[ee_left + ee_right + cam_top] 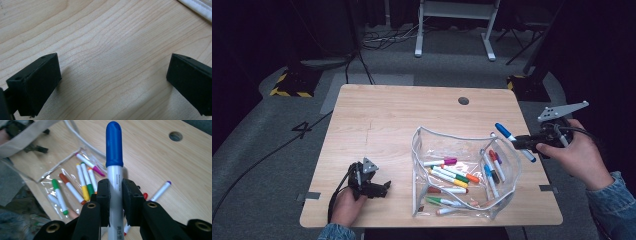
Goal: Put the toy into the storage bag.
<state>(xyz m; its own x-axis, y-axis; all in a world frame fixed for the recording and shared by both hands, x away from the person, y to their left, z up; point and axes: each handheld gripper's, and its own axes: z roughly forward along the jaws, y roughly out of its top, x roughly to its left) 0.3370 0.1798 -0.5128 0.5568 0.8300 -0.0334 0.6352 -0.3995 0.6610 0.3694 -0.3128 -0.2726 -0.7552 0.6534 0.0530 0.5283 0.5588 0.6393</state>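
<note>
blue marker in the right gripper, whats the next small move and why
Probably carry the blue marker left over the clear pouch's open mouth and lower it in. The right gripper clamps it above the table's right side, and most markers already lie inside the pouch. The left gripper rests open nearby.

You held a white marker point(115, 182) with a blue cap; the pouch point(507, 170) was clear with white edging, the table point(402, 120) pale wood-grained.
</note>
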